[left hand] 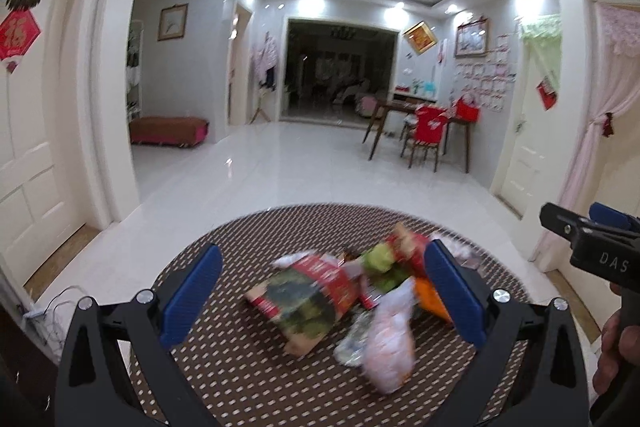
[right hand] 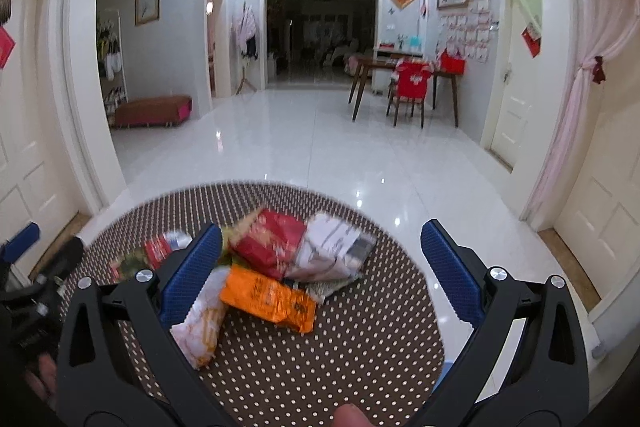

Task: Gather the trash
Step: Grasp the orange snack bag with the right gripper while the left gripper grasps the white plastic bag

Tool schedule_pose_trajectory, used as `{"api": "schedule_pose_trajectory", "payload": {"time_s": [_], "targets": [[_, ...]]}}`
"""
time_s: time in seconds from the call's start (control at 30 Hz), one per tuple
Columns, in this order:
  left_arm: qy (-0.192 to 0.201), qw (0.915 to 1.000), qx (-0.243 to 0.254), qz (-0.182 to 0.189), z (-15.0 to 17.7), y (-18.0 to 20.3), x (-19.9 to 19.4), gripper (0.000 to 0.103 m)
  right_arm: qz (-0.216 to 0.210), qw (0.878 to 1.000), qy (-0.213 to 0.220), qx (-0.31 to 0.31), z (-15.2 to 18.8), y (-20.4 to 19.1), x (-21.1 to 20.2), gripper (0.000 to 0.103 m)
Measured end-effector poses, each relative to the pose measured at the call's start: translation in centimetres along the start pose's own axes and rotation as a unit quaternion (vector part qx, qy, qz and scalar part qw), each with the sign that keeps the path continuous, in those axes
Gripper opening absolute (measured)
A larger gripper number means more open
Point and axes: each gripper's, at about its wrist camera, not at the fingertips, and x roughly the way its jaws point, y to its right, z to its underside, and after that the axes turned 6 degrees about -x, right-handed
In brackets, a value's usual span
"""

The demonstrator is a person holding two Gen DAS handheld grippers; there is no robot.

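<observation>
A heap of empty snack wrappers lies on a round brown table (left hand: 248,379) (right hand: 360,355) with white dots. In the left wrist view a red-and-green packet (left hand: 308,303) and a pale pink wrapper (left hand: 390,339) lie between the wide-apart blue pads of my left gripper (left hand: 320,299), which is open and holds nothing. In the right wrist view an orange packet (right hand: 268,301), a red packet (right hand: 272,239) and a white printed wrapper (right hand: 332,251) lie ahead of my open right gripper (right hand: 320,267). The right gripper (left hand: 588,239) also shows at the left view's right edge.
Beyond the table stretches a glossy white tiled floor (right hand: 304,143). A wooden dining table with a red-covered chair (right hand: 412,83) stands far right, a low brown bench (right hand: 152,111) far left. White doors (right hand: 608,227) flank both sides. A white power strip with cables (left hand: 40,311) lies on the floor left.
</observation>
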Motion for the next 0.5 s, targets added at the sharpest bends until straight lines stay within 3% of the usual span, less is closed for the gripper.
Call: {"api": "schedule_pose_trajectory", "payload": {"time_s": [0.27, 0.43, 0.5], "targets": [[-0.061, 0.9966, -0.012, -0.053, 3.5, -4.2, 2.6, 0.099, -0.038, 0.990, -0.120, -0.059, 6.0, -2.5, 8.2, 0.098], [-0.087, 0.9939, -0.005, -0.067, 4.6, -5.1, 4.1, 0.099, -0.061, 0.983, -0.149, -0.089, 7.8, -4.6, 12.2, 0.097], [-0.098, 0.9929, -0.001, -0.066, 4.9, -5.1, 4.6, 0.099, -0.066, 0.981, -0.153, -0.096, 8.0, -5.1, 13.5, 0.091]]}}
